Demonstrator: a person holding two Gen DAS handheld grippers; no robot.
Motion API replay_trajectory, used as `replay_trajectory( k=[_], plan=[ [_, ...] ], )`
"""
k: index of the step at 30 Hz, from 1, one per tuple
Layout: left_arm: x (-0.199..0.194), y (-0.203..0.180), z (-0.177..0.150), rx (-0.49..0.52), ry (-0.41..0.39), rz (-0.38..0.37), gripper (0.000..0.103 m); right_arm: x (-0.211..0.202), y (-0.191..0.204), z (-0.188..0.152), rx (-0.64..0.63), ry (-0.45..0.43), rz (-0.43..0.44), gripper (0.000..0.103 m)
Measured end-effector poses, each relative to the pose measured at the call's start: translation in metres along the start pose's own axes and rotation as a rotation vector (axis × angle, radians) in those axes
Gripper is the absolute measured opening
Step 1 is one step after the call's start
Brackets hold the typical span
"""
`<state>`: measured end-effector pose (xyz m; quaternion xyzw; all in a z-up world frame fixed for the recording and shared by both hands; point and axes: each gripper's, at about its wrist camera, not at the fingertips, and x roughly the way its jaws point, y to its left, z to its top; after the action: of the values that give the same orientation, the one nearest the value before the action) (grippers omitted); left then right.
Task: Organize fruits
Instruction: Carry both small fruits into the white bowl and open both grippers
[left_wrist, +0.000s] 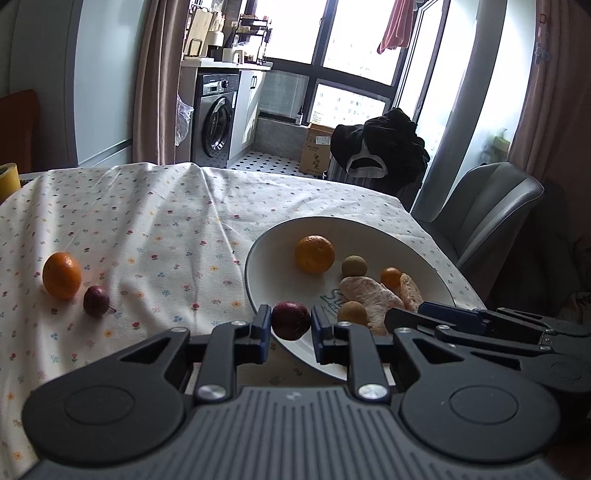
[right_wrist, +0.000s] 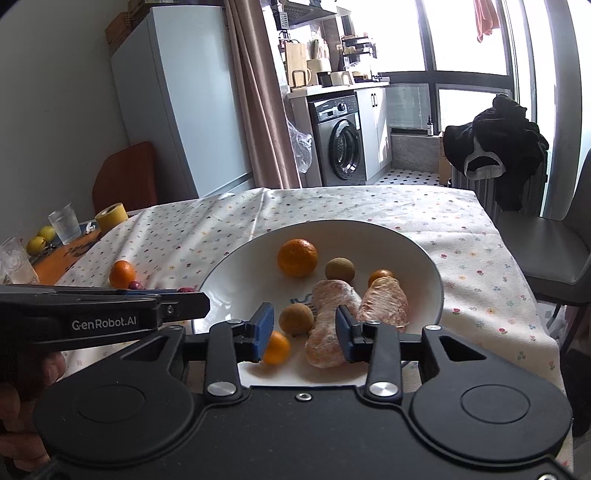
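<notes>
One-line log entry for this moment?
left gripper: shut on dark purple fruit, at bowl rim | right gripper: open, over bowl | on cloth: orange, purple fruit

A dark purple passion fruit (left_wrist: 291, 319) sits over the near rim of a white bowl (left_wrist: 280, 236) holding an orange (left_wrist: 314, 254), small round fruits and peeled segments (left_wrist: 369, 295), while another orange (left_wrist: 61, 275) and purple fruit (left_wrist: 96, 301) lie on the desk.

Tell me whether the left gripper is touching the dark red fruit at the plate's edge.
Touching. In the left wrist view, the left gripper has both pads pressed against the sides of the dark red fruit, with no gap visible.
</notes>
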<state>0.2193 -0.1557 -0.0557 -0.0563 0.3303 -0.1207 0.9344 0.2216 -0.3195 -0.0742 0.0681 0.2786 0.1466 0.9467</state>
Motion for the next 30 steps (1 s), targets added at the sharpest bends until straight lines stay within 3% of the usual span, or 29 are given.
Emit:
replay_trajectory(
  k=[7,16,24,28,30],
  plan=[
    [0.011,-0.008,-0.001,0.005,0.028,-0.011,0.022,-0.003,-0.018,0.002,0.042,-0.012,-0.028,0.041],
    [0.000,0.018,0.004,-0.038,0.007,0.045,0.029,0.007,0.001,0.004,0.019,-0.007,0.009,0.045],
    [-0.021,0.057,0.002,-0.071,-0.032,0.161,0.055,0.015,0.032,0.010,-0.021,-0.008,0.061,0.052],
    [-0.030,0.076,-0.001,-0.103,-0.025,0.184,0.061,0.019,0.048,0.012,-0.035,-0.002,0.086,0.067],
    [-0.035,0.082,-0.003,-0.100,-0.028,0.204,0.073,0.020,0.057,0.012,-0.048,-0.003,0.102,0.071]
  ],
)
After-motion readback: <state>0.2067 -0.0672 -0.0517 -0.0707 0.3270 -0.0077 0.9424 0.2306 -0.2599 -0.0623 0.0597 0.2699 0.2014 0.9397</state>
